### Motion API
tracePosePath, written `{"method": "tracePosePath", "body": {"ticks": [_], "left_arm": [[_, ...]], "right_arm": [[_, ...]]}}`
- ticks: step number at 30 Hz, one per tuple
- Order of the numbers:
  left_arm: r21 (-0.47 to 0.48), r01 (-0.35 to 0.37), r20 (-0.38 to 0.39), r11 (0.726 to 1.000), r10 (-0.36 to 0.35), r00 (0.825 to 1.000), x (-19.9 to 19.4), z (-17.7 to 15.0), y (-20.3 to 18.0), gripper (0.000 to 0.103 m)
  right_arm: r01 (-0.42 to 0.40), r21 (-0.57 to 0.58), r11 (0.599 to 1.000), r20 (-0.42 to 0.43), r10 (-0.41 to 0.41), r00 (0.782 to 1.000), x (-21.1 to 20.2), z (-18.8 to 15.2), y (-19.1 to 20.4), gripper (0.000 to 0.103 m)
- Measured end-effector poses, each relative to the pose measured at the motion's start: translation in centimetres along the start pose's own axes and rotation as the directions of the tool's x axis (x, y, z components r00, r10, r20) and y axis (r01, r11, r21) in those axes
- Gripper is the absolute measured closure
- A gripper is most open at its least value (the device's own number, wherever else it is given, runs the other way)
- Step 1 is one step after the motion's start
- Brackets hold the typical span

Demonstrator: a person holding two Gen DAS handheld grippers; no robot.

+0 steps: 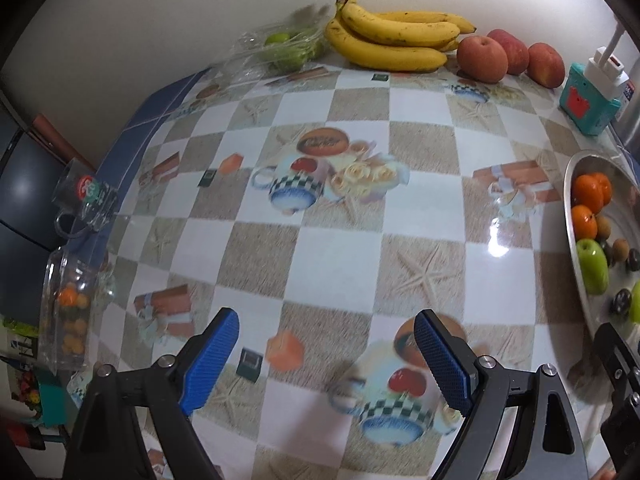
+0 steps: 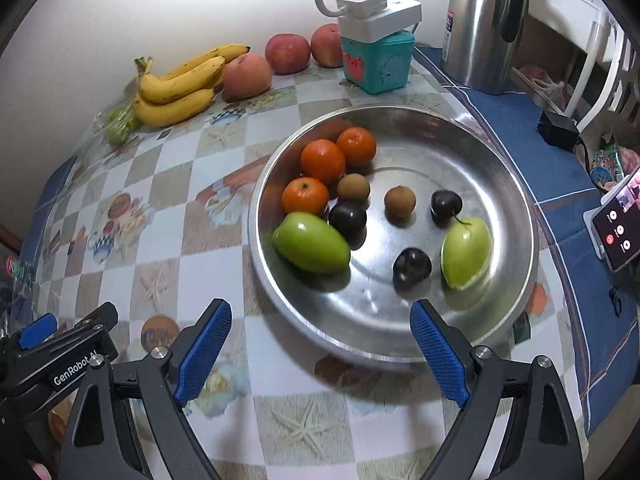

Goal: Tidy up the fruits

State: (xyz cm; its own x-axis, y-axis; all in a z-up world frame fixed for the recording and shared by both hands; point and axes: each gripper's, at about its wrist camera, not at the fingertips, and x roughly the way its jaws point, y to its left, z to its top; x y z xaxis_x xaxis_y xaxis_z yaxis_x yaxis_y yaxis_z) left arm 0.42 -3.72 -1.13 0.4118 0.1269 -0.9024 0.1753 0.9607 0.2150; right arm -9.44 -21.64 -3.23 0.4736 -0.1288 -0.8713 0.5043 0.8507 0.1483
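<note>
table (image 2: 168,216) | bananas (image 2: 180,84) | apples (image 2: 288,53) | steel bowl (image 2: 460,140)

A home kitchen table.
A patterned oilcloth (image 1: 340,248) is spread over it; a steel kettle (image 2: 480,24), a power strip (image 2: 376,10), a glass mug (image 1: 86,200) and loose bananas (image 1: 392,36) are seen.

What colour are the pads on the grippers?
Blue, on both the right gripper and left gripper; right wrist view shows it best.
</note>
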Motion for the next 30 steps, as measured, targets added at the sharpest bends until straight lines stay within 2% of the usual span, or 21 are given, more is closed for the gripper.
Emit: {"method": "tracePosePath", "body": {"ticks": [6, 14, 30], "left_arm": [[-0.001, 0.010, 0.003, 1.000, -0.010, 1.000, -0.6, -1.2, 0.7, 0.012], [0.011, 0.033, 0.015, 0.999, -0.033, 0.999, -1.3, -2.5, 1.3, 0.012], [0.007, 0.068, 0.010, 0.998, -0.068, 0.998, -1.5, -2.2, 1.6, 0.012]], "right_arm": [[-0.006, -0.004, 1.000, -0.012, 0.006, 1.000, -0.3, -1.8, 0.0, 0.012], [-0.004, -0.006, 1.000, -0.008, 0.004, 1.000, -0.6, -2.5, 0.1, 0.012], [-0.008, -0.001, 1.000, -0.020, 0.008, 1.000, -0.4, -2.4, -0.1, 0.012]]}}
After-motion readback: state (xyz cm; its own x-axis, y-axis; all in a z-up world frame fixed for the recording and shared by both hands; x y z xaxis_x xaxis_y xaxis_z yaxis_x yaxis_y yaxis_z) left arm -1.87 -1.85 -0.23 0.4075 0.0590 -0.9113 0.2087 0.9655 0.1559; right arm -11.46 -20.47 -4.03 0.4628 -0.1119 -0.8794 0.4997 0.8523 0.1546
